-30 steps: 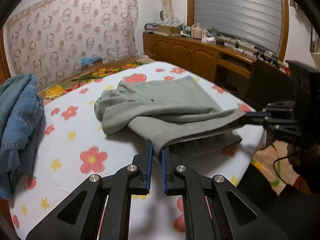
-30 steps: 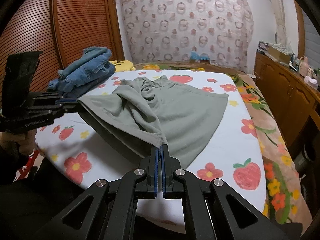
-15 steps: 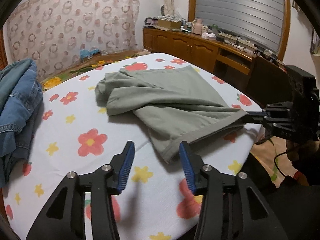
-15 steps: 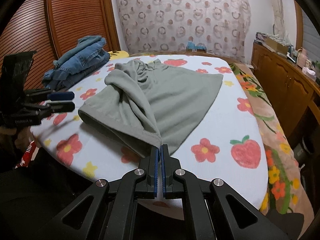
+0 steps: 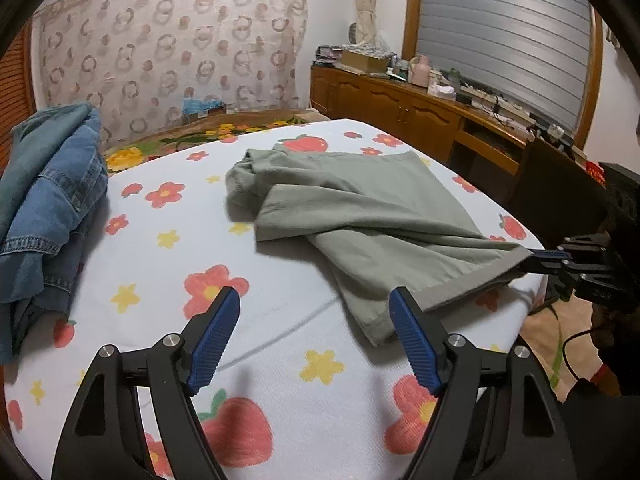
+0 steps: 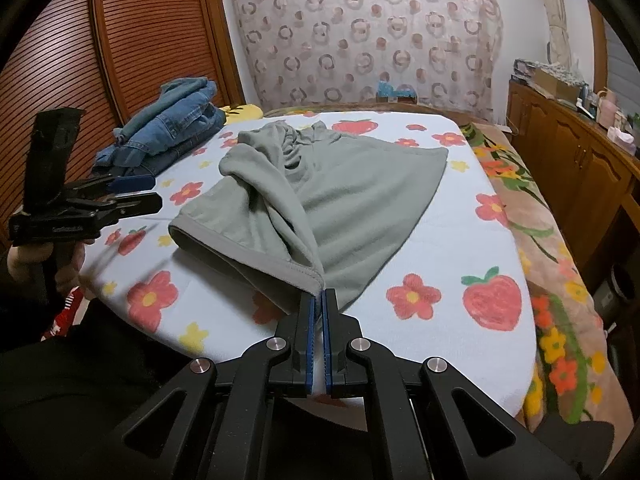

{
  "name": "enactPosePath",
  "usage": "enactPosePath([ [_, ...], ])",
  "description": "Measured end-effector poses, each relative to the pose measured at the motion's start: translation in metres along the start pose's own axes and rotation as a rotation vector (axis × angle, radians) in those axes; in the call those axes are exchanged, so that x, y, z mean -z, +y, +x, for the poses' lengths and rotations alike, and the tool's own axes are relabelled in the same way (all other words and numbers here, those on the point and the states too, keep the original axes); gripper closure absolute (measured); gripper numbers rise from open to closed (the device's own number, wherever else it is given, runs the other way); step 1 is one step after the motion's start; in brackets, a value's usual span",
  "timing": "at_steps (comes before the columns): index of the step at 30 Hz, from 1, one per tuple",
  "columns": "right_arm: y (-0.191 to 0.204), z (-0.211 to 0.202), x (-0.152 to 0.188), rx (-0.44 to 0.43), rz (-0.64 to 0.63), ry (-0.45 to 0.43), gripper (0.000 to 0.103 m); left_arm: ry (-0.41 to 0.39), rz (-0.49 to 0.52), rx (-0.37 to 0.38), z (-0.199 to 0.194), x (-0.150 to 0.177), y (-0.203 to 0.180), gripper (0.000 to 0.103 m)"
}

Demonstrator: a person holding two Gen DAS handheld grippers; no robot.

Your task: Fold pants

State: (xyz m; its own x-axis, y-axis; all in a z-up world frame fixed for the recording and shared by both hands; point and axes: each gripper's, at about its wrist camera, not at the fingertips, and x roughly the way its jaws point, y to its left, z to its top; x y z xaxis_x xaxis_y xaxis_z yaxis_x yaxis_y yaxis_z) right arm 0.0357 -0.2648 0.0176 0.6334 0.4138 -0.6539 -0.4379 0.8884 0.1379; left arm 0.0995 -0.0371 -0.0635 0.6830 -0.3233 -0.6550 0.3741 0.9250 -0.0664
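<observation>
The grey-green pants (image 5: 360, 216) lie loosely folded on a sheet (image 5: 280, 320) printed with flowers and strawberries, their bunched waist toward the far side and one hemmed leg end reaching to the near edge of the bed. One corner of that hem is pinched between the blue pads of the right gripper (image 6: 319, 300), whose jaws are closed tight on the cloth; the fabric rises slightly from the sheet into the grip, and in the left wrist view the same gripper (image 5: 548, 256) comes in from the right with the hem drawn taut to it. The other corner of the hem lies flat on the sheet, just beyond and slightly right of the right-hand pad of the left gripper (image 5: 316, 308). That gripper's jaws have just been opening and stand wide apart with nothing between them but the bare sheet. In the right wrist view the left gripper (image 6: 152, 192) is held by a hand (image 6: 24, 264) at the left edge of the bed, its fingers pointing across toward the pants, apart from them. Both grippers slant downward at the bed. A pile of blue denim clothes (image 6: 168, 128) sits on the far left of the sheet, well apart from the pants. A wooden sideboard (image 5: 420, 116) with clutter on top runs along the right wall
</observation>
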Motion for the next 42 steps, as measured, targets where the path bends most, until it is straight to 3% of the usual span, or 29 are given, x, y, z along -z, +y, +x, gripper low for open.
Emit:
enactPosePath([
  [9, 0.003, -0.012, -0.008, 0.032, -0.012, -0.037, 0.093, -0.016, -0.028, -0.036, -0.003, -0.001, 0.012, 0.025],
  [14, 0.008, -0.003, -0.024, 0.026, -0.021, -0.06, 0.073, -0.02, -0.032, -0.043, -0.004, -0.002, 0.015, 0.025],
  [29, 0.04, 0.069, -0.087, -0.076, -0.113, -0.073, 0.073, -0.033, -0.078, -0.104, 0.004, -0.015, 0.047, 0.025],
  [36, 0.049, 0.106, -0.112, -0.119, -0.144, -0.039, 0.072, -0.029, -0.09, -0.117, 0.01, -0.023, 0.06, 0.025],
  [42, 0.05, 0.147, -0.122, -0.107, -0.179, 0.035, 0.072, -0.013, -0.101, -0.113, 0.017, -0.019, 0.067, 0.025],
])
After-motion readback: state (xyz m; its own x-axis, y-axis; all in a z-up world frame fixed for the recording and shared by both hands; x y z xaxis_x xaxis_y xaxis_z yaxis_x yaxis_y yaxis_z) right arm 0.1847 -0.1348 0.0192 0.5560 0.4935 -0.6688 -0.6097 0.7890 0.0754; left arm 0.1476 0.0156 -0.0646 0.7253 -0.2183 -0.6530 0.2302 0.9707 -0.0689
